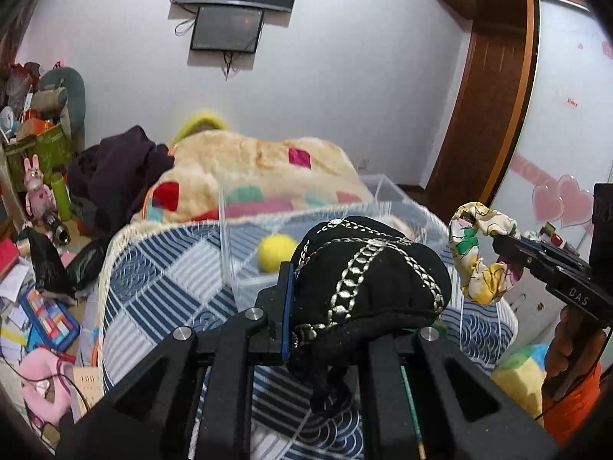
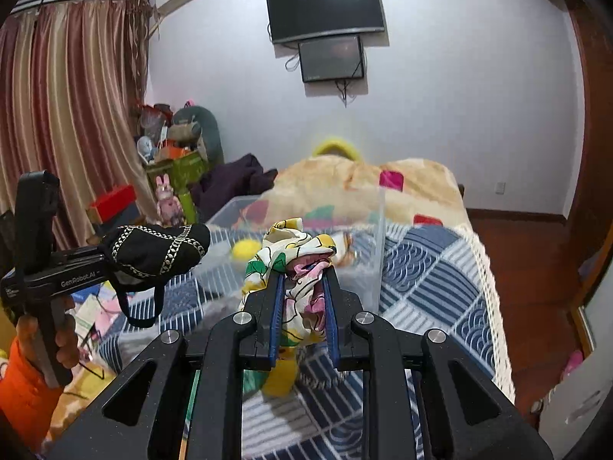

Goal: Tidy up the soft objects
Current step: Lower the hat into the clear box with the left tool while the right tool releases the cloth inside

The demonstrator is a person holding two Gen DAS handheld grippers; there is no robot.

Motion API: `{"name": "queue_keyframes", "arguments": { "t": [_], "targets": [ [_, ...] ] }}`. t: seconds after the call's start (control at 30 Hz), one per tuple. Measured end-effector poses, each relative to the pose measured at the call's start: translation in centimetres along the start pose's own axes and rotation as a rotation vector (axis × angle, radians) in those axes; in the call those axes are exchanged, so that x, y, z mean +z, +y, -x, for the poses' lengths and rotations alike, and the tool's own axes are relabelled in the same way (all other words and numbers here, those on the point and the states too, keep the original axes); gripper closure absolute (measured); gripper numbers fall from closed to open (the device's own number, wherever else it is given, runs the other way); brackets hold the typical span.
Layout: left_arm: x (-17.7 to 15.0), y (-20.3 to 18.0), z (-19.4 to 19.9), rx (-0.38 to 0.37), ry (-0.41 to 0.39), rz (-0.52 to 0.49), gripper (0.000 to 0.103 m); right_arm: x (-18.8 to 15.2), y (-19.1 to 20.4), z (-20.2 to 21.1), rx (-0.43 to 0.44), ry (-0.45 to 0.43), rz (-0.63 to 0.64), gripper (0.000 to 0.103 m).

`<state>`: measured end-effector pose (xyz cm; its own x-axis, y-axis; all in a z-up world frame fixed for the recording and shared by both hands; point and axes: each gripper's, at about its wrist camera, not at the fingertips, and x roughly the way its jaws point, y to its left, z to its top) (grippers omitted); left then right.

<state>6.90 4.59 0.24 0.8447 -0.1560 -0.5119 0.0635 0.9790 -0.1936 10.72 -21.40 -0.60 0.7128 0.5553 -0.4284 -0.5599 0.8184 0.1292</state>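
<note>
Our left gripper point(image 2: 115, 264) clenched on the black pouch point(image 1: 367, 268), our right gripper point(image 2: 304, 287) on the floral scrunchie point(image 2: 295, 257), both above the clear bin point(image 2: 377, 237).

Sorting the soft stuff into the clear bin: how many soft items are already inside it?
1. A yellow ball lies in the clear bin on the bed. The black pouch and floral scrunchie are in the tongs, outside it. They hide part of the bin.
</note>
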Motion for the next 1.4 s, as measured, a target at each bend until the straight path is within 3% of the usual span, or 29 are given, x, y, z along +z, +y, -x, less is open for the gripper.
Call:
{"name": "queue_keyframes", "arguments": {
  "t": [0.27, 0.5, 0.97, 1.17, 1.23, 1.4],
  "targets": [
    [3.6, 0.5, -2.0, 0.031, -0.03, 0.007, 0.092, 3.0, 0.2, -1.8, -0.01, -0.045, -0.002, 0.086],
    [5.2, 1.2, -5.0, 0.058, -0.015, 0.01, 0.092, 4.7, 0.1, -4.6, -0.013, -0.031, -0.002, 0.086],
    [4.3, 1.6, -12.8, 0.143, 0.116, -0.031, 0.092, 3.4, 1.5, -11.6, -0.034, 0.148, 0.079, 0.086],
    [3.0, 0.9, -13.5, 0.139, 0.158, -0.073, 0.091, 2.3, 1.6, -13.0, -0.04, 0.227, 0.113, 0.086],
    [2.9, 0.6, -13.3, 0.137, 0.162, -0.088, 0.085, 2.1, 1.3, -13.0, -0.043, 0.237, 0.119, 0.086],
    [2.3, 0.1, -12.5, 0.125, 0.171, -0.103, 0.059, 1.6, 0.9, -12.4, -0.041, 0.259, 0.13, 0.079]
  ]
}}
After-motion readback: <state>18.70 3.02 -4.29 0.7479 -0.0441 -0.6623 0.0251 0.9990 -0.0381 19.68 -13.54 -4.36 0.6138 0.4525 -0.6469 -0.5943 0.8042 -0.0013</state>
